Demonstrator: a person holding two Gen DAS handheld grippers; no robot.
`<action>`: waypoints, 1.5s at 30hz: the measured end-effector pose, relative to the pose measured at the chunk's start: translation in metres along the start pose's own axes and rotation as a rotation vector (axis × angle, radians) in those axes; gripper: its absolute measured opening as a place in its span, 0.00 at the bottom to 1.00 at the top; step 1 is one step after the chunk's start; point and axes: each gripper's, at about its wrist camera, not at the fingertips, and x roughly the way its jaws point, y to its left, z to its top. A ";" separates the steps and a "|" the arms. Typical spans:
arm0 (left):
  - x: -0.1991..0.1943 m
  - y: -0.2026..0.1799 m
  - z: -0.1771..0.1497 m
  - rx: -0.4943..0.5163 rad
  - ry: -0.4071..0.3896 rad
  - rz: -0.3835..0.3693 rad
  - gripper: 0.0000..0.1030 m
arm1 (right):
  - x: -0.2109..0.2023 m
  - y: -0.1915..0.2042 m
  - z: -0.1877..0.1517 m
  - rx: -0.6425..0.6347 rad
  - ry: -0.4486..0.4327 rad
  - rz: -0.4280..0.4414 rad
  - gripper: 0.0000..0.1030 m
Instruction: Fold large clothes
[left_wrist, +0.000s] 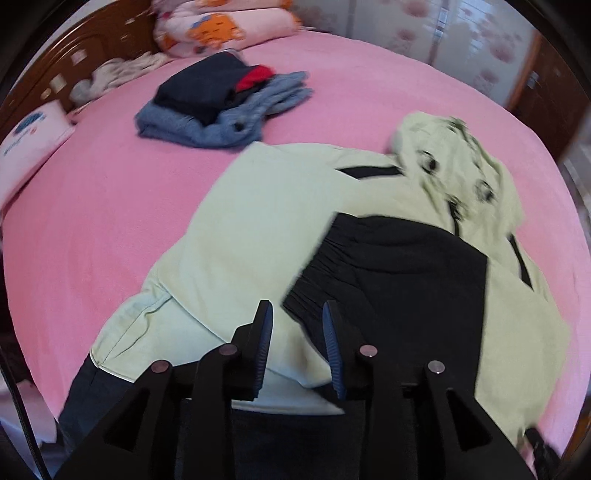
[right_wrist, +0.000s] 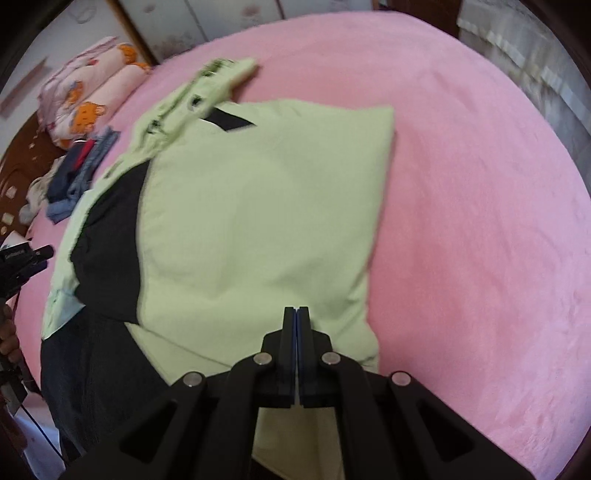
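A large light-green jacket with black panels lies on the pink bed, partly folded, its hood at the far end. My left gripper is open and empty, hovering above the jacket's near edge by the black elastic cuff. In the right wrist view the jacket fills the middle, with one green flap folded over the black part. My right gripper is shut just above the jacket's near hem; I cannot tell whether cloth is pinched between the pads. The left gripper shows at the left edge.
A stack of folded dark, red and blue clothes sits farther up the pink bed. Rolled pink quilts and a wooden headboard lie beyond. A white pillow is at the left. Wardrobe doors stand behind.
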 end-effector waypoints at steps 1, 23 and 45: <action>-0.003 -0.007 -0.003 0.032 0.011 -0.028 0.32 | -0.004 0.005 0.001 -0.004 -0.012 0.042 0.00; 0.093 -0.139 0.020 0.150 0.108 -0.351 0.19 | 0.094 0.027 0.076 0.190 -0.073 0.277 0.00; 0.111 -0.048 0.075 -0.123 -0.084 -0.164 0.10 | 0.032 -0.120 0.074 0.592 -0.398 -0.023 0.00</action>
